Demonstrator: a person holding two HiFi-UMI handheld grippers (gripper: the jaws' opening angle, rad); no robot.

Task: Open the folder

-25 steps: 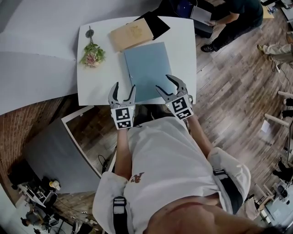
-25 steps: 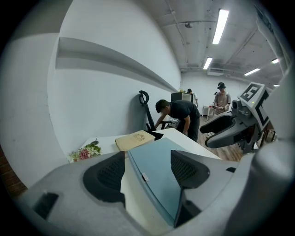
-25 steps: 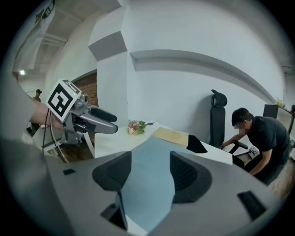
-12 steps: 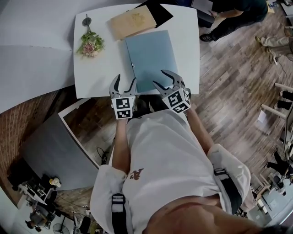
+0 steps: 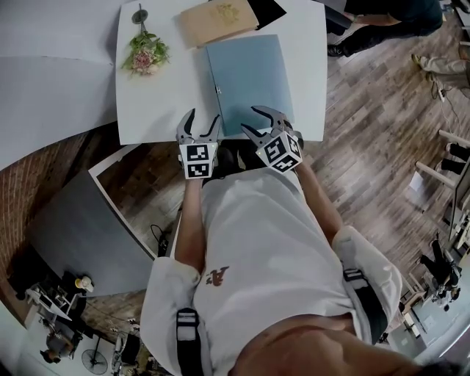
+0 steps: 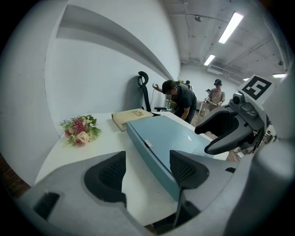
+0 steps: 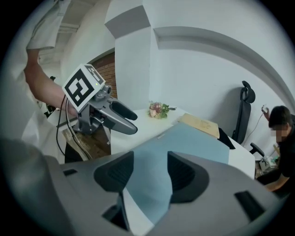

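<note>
A light blue folder (image 5: 246, 81) lies shut on the white table (image 5: 154, 117), its spine to the left. My left gripper (image 5: 203, 116) stands open at the table's near edge, just left of the folder's near left corner. In the left gripper view the folder's spine (image 6: 152, 152) runs toward the right pad (image 6: 186, 168); nothing sits between the jaws of the left gripper (image 6: 146, 173). My right gripper (image 5: 250, 119) hovers over the folder's near edge. It is open, its jaws have just been closing a little, and the folder (image 7: 184, 147) lies beyond the right gripper (image 7: 148, 177), untouched.
A small bouquet (image 5: 145, 53) lies at the table's far left. A tan book (image 5: 217, 20) and a black item (image 5: 268, 9) rest beyond the folder. A person (image 5: 389, 18) crouches on the wooden floor to the right. An office chair (image 7: 246, 110) stands behind the table.
Both grippers have come down and back toward the folder's near edge. The right gripper's tips, earlier over the folder, now sit at its near edge, and its jaws have narrowed slightly.
</note>
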